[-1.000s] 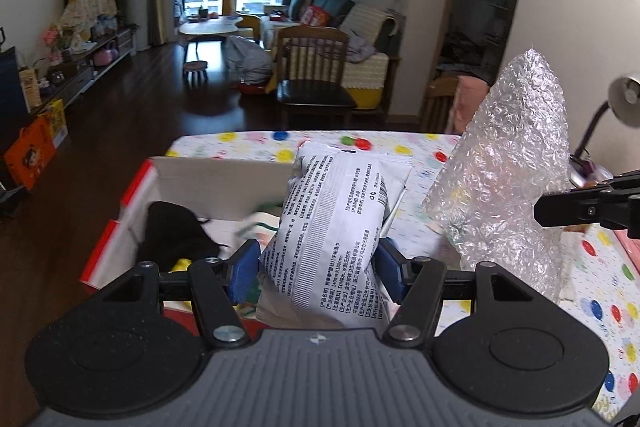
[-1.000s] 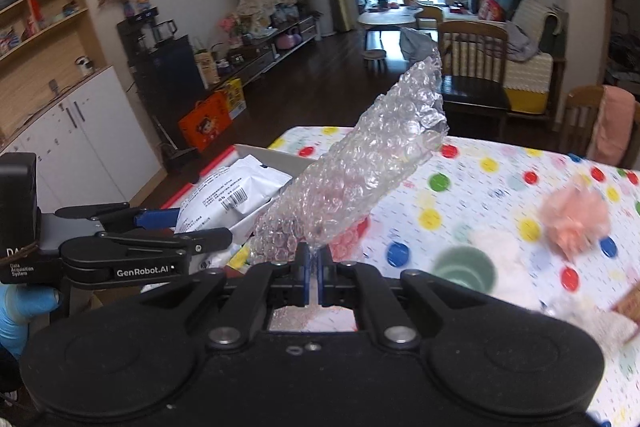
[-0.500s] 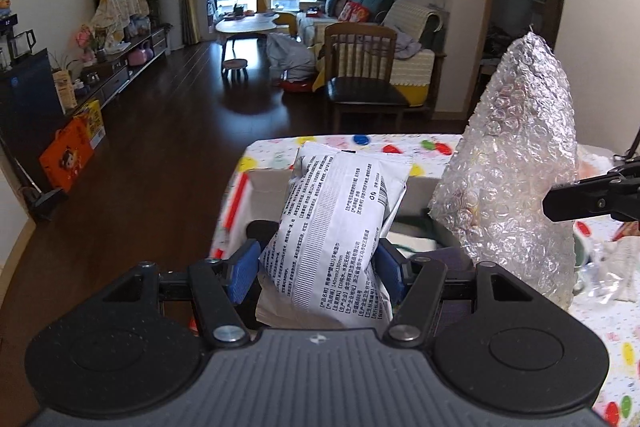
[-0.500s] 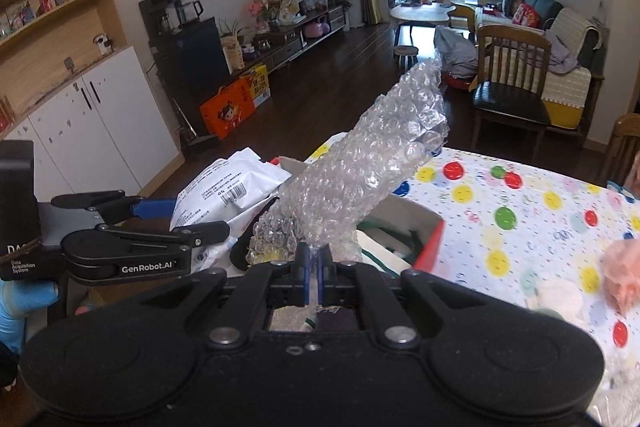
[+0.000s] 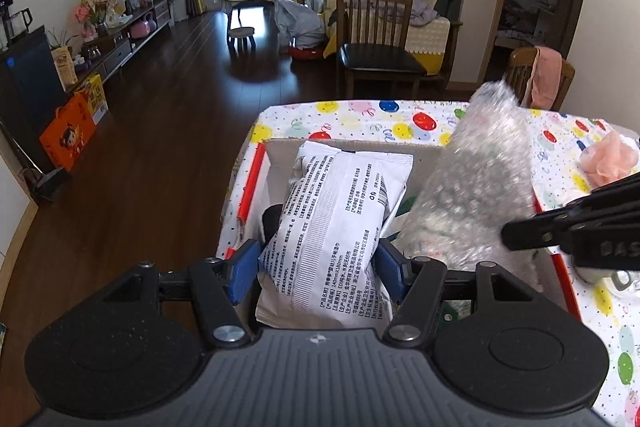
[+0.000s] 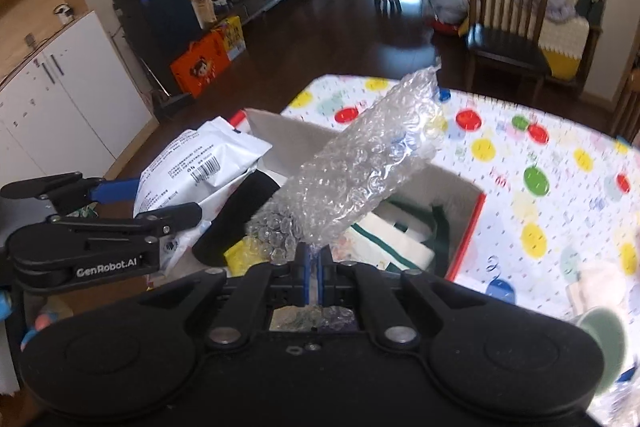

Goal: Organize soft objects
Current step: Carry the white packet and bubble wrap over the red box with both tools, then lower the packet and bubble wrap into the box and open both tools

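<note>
The table [image 5: 436, 115], under its balloon-print cloth, carries an open cardboard box [image 5: 352, 151] with red outer sides at its left edge, and I hold both my grippers over that box. In it lie a folded white cloth with green trim [image 6: 404, 239] and something black [image 6: 236, 223]. My left gripper [image 5: 318, 269] reaches forward over the box's near left corner, its blue pads pressed against the sides of a white printed packet [image 5: 336, 227], which stands up between them. My right gripper [image 6: 313, 263] is level beside it, jaws pinched nearly together on the bottom edge of a roll of bubble wrap [image 6: 360, 171] that leans up and to the right above the box's middle. The side of the left gripper reads "GenRobot.AI". The packet carries a barcode [image 6: 206, 169] and columns of small Chinese print too fine for me to read. A pink soft thing [image 5: 608, 157] sits near the table's right edge.
</note>
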A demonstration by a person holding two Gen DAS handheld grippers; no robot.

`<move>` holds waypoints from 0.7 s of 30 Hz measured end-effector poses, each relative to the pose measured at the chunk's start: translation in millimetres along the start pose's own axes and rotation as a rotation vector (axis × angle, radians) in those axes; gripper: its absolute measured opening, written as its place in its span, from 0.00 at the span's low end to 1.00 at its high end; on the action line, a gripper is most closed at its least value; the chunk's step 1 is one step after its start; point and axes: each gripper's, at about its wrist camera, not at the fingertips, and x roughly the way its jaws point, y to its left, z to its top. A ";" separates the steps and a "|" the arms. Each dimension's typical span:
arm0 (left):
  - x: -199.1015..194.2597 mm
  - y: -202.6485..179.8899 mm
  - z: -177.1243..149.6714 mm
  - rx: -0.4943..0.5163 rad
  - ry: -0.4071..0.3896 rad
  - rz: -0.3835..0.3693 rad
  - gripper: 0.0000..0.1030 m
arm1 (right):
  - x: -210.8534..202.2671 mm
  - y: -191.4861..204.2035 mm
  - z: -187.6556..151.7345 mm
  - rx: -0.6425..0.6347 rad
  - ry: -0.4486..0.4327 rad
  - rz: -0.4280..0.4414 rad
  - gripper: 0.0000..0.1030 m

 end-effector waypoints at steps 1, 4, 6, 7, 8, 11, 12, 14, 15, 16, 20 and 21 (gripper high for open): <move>5.2 -0.8 1.1 0.003 0.005 -0.001 0.60 | 5.3 -0.5 -0.1 0.005 0.009 0.002 0.03; 18.6 -3.6 -0.5 0.019 0.024 -0.003 0.60 | 19.3 1.5 -1.7 0.014 0.040 0.007 0.03; 25.5 -4.6 -4.5 0.028 0.040 -0.004 0.60 | 26.8 4.5 -2.7 0.009 0.061 0.014 0.03; 30.6 -4.3 -4.6 0.030 0.048 -0.003 0.60 | 30.1 6.4 -3.1 0.005 0.072 0.014 0.03; 35.0 -4.5 -5.3 0.031 0.058 -0.001 0.60 | 32.6 8.0 -5.7 0.001 0.081 0.011 0.03; 45.6 -5.6 -8.4 0.035 0.084 -0.001 0.60 | 39.1 11.5 -11.5 -0.001 0.100 0.005 0.04; 49.3 -5.7 -8.7 0.036 0.093 -0.002 0.60 | 40.6 12.0 -14.2 -0.001 0.103 0.004 0.05; 55.5 -6.6 -10.5 0.036 0.109 -0.007 0.61 | 43.8 13.1 -18.1 -0.004 0.107 -0.010 0.06; 58.1 -7.3 -11.2 0.040 0.115 -0.007 0.61 | 45.5 12.7 -19.6 0.001 0.112 -0.016 0.06; 60.1 -7.9 -11.8 0.045 0.121 -0.008 0.61 | 47.1 11.7 -20.9 0.009 0.116 -0.018 0.07; 66.7 -10.3 -12.2 0.054 0.147 -0.005 0.61 | 48.1 8.6 -25.0 0.039 0.119 -0.018 0.13; 68.0 -9.8 -12.3 0.054 0.151 -0.007 0.61 | 48.2 7.2 -25.5 0.046 0.118 -0.014 0.13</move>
